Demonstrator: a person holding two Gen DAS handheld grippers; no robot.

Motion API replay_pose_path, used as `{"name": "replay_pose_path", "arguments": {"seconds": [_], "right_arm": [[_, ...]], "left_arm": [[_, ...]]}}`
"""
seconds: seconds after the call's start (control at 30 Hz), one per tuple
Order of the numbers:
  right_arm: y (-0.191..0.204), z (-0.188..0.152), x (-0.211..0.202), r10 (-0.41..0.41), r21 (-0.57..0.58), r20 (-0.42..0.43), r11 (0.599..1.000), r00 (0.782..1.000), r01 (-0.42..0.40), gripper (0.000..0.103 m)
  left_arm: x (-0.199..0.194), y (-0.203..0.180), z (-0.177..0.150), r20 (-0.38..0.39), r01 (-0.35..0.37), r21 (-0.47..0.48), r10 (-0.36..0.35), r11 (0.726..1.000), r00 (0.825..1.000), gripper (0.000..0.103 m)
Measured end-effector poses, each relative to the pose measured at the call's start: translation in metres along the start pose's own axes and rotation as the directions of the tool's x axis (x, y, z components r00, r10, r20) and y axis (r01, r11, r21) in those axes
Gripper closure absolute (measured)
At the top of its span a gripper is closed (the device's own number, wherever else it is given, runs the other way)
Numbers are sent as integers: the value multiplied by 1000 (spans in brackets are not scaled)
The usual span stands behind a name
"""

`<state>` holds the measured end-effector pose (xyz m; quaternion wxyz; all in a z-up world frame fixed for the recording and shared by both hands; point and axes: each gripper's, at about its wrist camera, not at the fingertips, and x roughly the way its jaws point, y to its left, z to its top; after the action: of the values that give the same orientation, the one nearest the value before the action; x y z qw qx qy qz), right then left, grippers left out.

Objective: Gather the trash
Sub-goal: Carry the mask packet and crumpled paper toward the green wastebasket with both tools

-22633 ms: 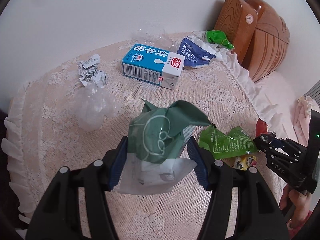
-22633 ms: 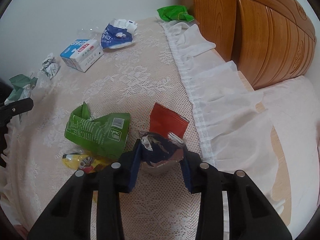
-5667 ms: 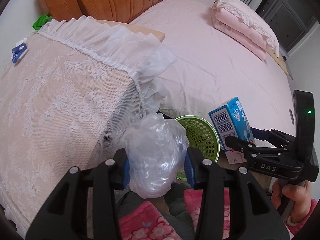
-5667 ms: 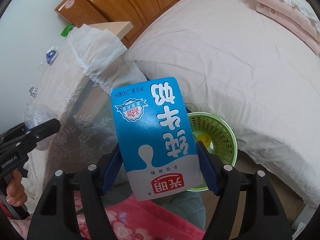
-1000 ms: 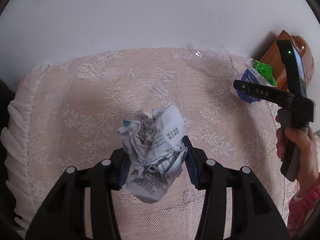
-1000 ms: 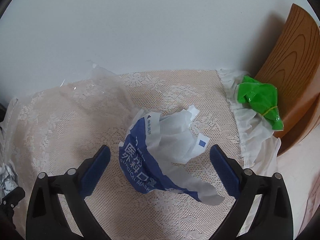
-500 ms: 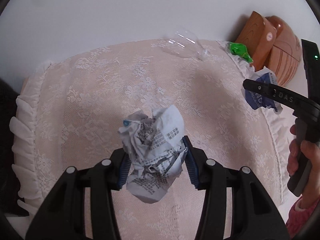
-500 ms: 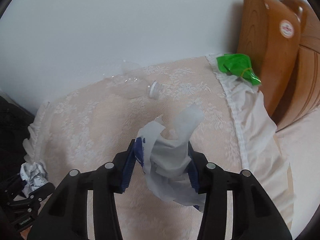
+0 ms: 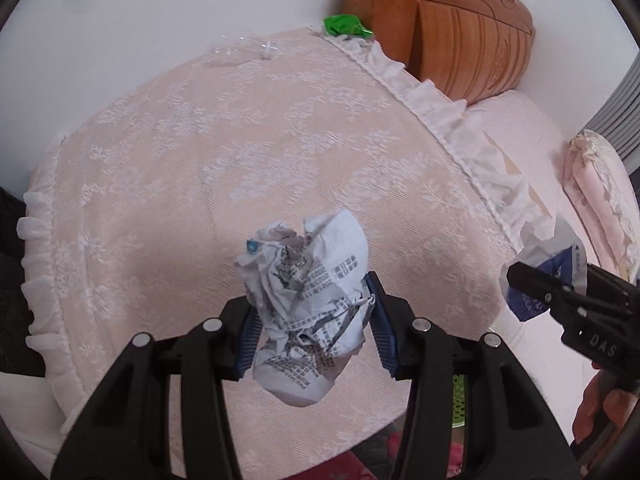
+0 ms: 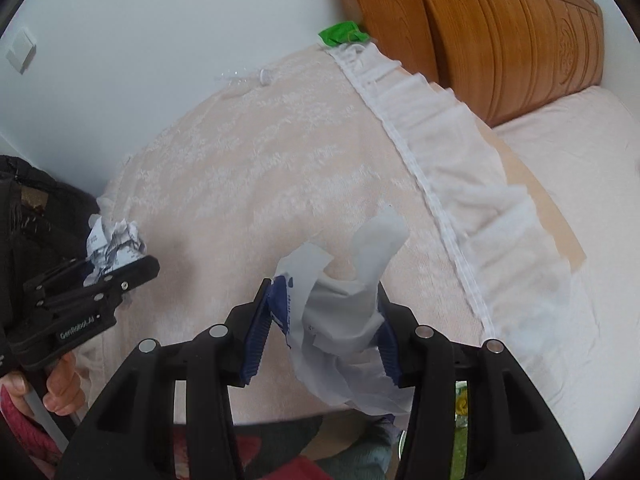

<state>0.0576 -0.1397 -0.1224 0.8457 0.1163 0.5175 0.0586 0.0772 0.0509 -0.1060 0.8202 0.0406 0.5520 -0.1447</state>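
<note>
**Both grippers loaded, held above the lace-covered counter**

Left gripper [image 9: 310, 332]: fingers clamped on a crumpled printed paper wad [image 9: 308, 300], blue pads pressing both sides. Wad sits clear of the counter [image 9: 240, 152], off the cloth.

Right gripper [image 10: 322, 332]: fingers gripping a blue-and-white plastic mask wrapper [image 10: 340, 320]; loose white ends stick up and hang down past the pads. In the left wrist view it shows at the right edge, beyond the counter's frilled edge.

On the counter at the far side near the wall: a clear plastic bottle [image 9: 240, 50] lying down, and a green wrapper [image 9: 344, 26] at the corner by the wooden headboard [image 9: 460, 36]. Pink bed [image 10: 580, 140] lies to the right. A strip of a green basket [image 9: 459, 400] shows below, mostly hidden.
</note>
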Motion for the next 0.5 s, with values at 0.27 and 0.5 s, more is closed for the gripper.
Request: {"name": "replay_pose_path", "arguments": {"seconds": [0.27,0.5], "right_arm": [[-38,-57,-30,-24,98,27,995,999,22,54],[-69,-80,-46,-41,159,61,987,997,30,53]], "left_arm": [[-10,-66,-22,6,34,125,-35,992,999,56],[-13,-108,-31,7,54,214,-57,975,998,56]]}}
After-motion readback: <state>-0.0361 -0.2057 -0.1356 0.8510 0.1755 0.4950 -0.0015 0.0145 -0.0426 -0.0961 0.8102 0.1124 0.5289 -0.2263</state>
